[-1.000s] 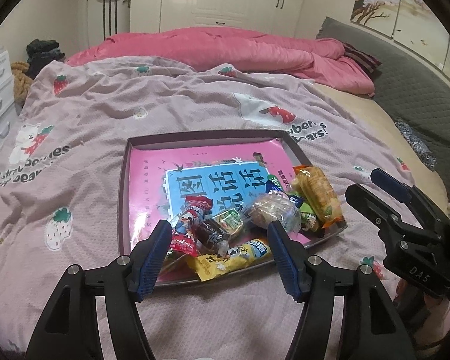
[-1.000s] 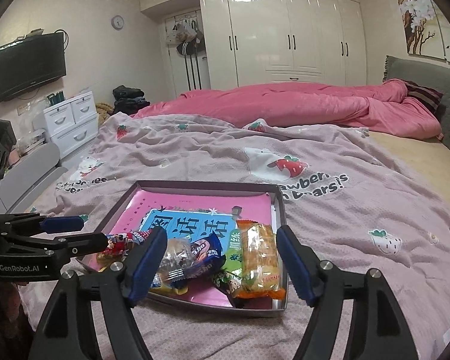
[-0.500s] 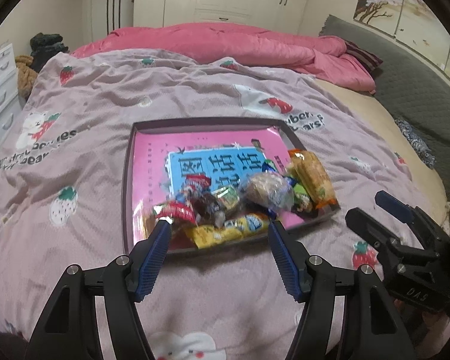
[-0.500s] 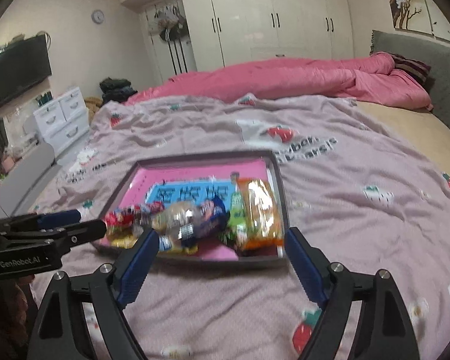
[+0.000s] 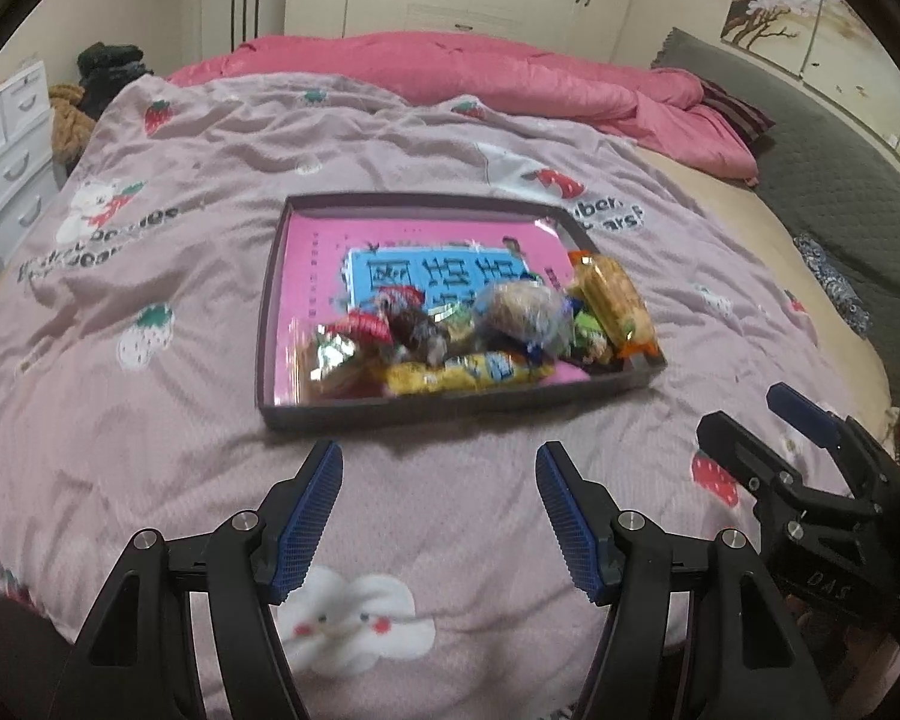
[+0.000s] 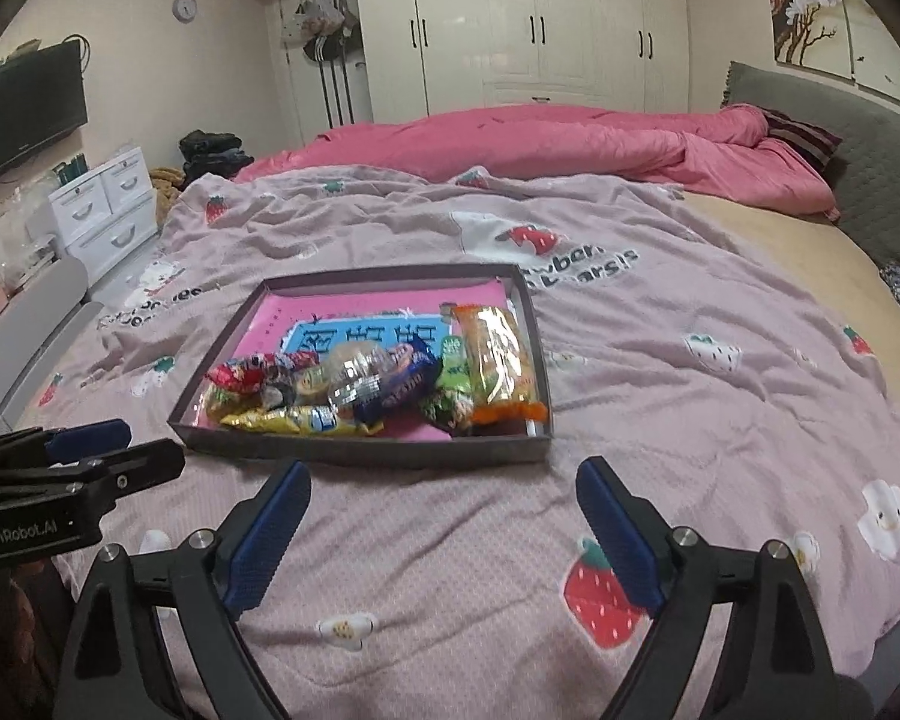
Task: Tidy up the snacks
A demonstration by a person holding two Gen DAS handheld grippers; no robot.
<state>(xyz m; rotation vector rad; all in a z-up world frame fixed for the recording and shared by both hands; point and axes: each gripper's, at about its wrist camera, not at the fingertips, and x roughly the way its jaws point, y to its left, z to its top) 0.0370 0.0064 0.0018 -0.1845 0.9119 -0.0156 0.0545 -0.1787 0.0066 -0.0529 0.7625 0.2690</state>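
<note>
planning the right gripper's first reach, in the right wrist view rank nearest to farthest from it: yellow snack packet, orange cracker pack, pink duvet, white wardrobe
From the right gripper:
1. yellow snack packet, at the near edge of the tray, slightly left.
2. orange cracker pack, along the tray's right side, reaching further back.
3. pink duvet, across the far end of the bed.
4. white wardrobe, on the back wall.

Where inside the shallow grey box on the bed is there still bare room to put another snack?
The shallow grey box is free along its far half and left side, where the pink printed sheet shows bare. The near edge and right side are crowded by the heap of wrapped snacks, with the long orange packet along the right wall.
</note>
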